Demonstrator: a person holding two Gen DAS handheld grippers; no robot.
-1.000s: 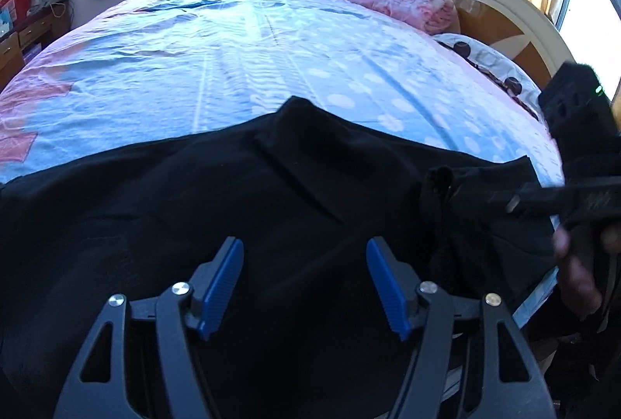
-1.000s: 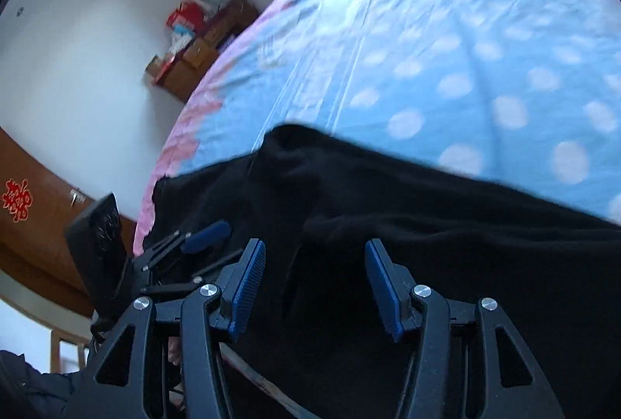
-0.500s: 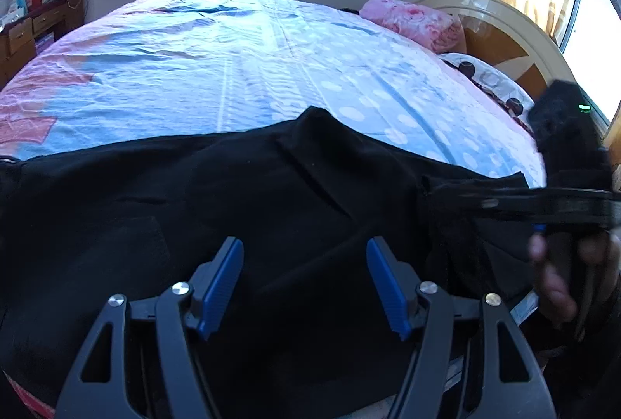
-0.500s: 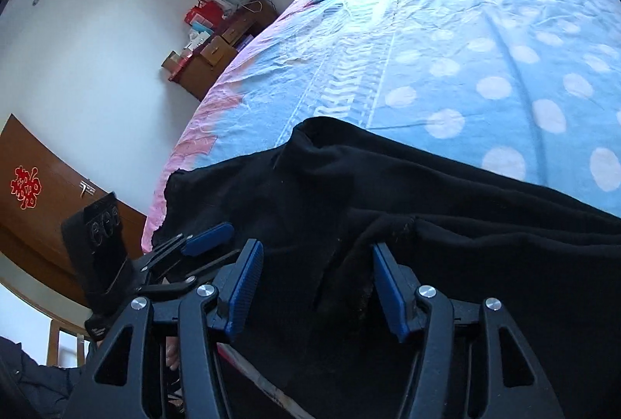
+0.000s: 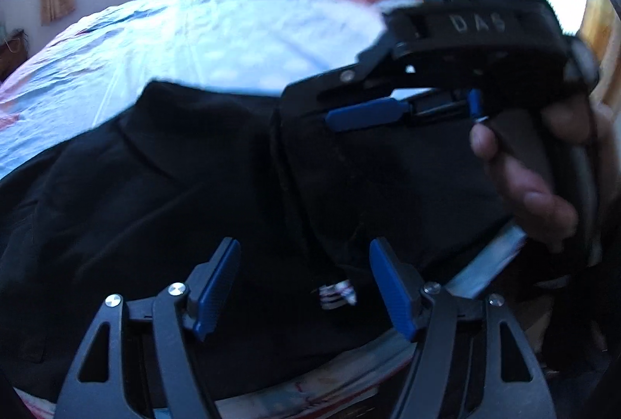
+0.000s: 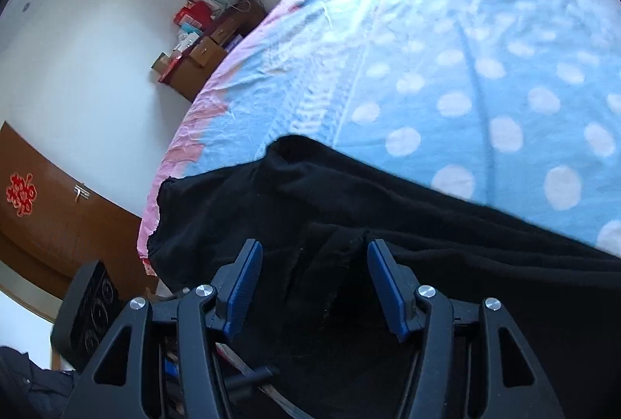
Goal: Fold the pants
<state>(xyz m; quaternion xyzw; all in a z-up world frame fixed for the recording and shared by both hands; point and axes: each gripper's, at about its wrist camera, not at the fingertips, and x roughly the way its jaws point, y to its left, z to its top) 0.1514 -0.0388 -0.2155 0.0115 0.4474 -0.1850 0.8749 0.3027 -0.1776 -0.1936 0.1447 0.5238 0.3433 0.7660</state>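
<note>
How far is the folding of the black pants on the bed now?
Early stage. Done: the black pants lie spread along the near edge of the bed. In hand: nothing yet; the left gripper and right gripper both hover open over the cloth. Left: gripping and every fold; no finished fold shows.

I see black pants point(image 6: 446, 264) on my bedsheet point(image 6: 446, 50), which is light blue with white polka dots and a pink border. My grippers' frames are black, their finger pads point(image 5: 217, 287) blue.
</note>
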